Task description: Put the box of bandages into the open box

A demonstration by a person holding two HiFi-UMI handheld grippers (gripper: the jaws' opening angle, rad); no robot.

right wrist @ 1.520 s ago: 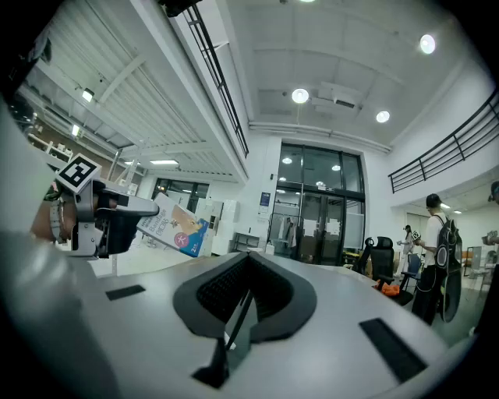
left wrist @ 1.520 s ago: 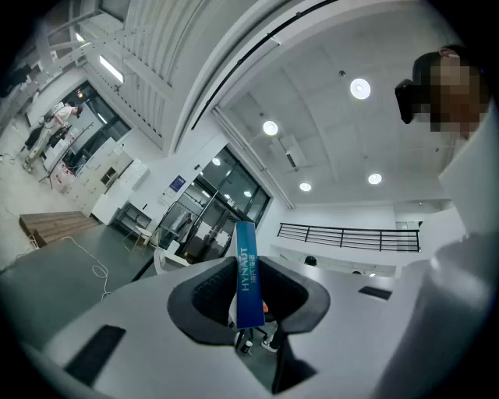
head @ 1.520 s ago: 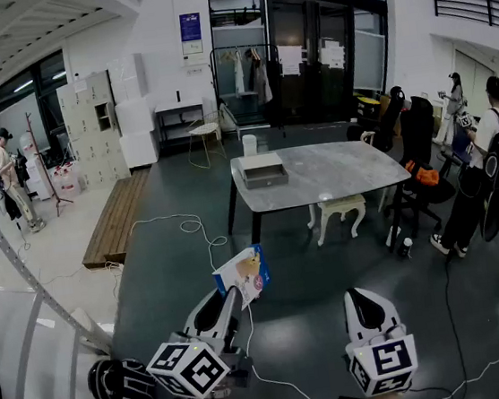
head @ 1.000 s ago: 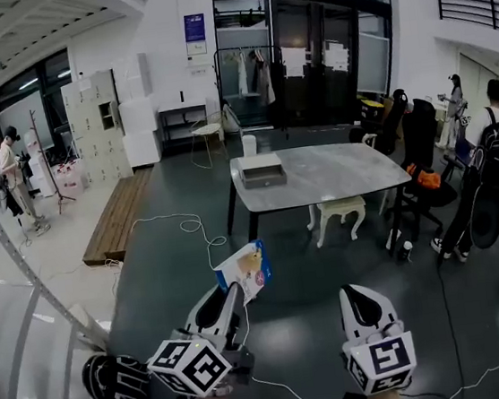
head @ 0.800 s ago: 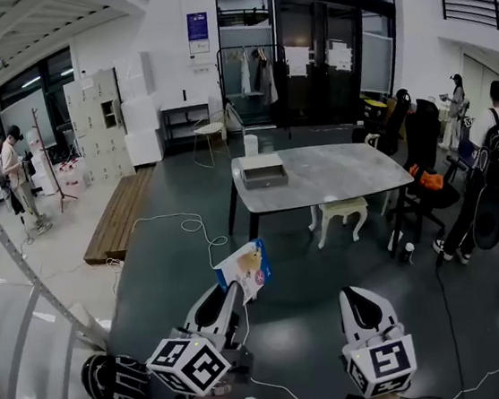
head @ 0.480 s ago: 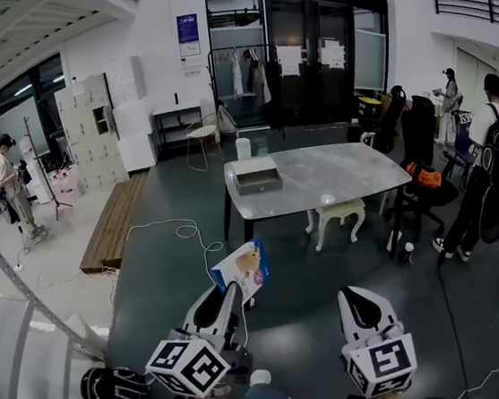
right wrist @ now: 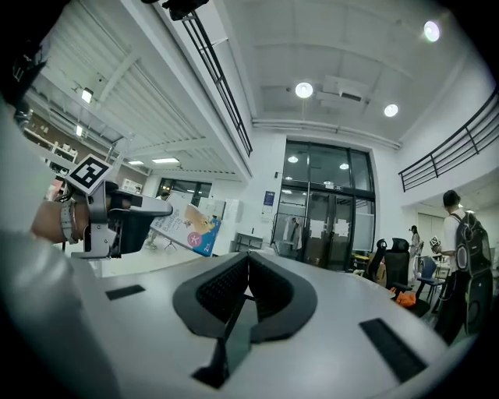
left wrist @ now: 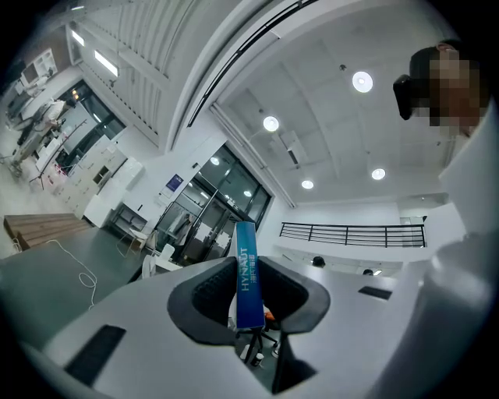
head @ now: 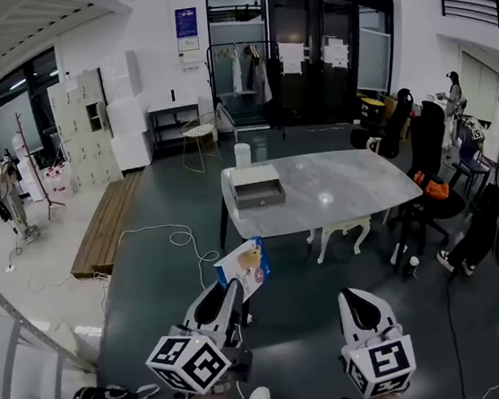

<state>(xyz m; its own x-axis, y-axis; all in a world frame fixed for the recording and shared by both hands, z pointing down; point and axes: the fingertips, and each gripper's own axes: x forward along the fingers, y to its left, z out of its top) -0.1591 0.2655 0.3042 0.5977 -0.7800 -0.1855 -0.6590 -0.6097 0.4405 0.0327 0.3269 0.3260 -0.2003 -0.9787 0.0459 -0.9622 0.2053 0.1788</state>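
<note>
Blue and white, the box of bandages [left wrist: 247,282] was clamped edge-on between the jaws of our left gripper [left wrist: 248,265], its printed end sticking out past the tips. We held that gripper low over the dark floor [head: 290,306]. Beside it, our right gripper [right wrist: 246,261] had its jaws pressed together with nothing between them. Well ahead of both, the grey open box [head: 257,187] sat near the left end of the pale stone-look counter [head: 348,193], a white container [head: 242,154] just beyond it. A white cable [head: 182,241] lay looped on the floor left of the counter.
</note>
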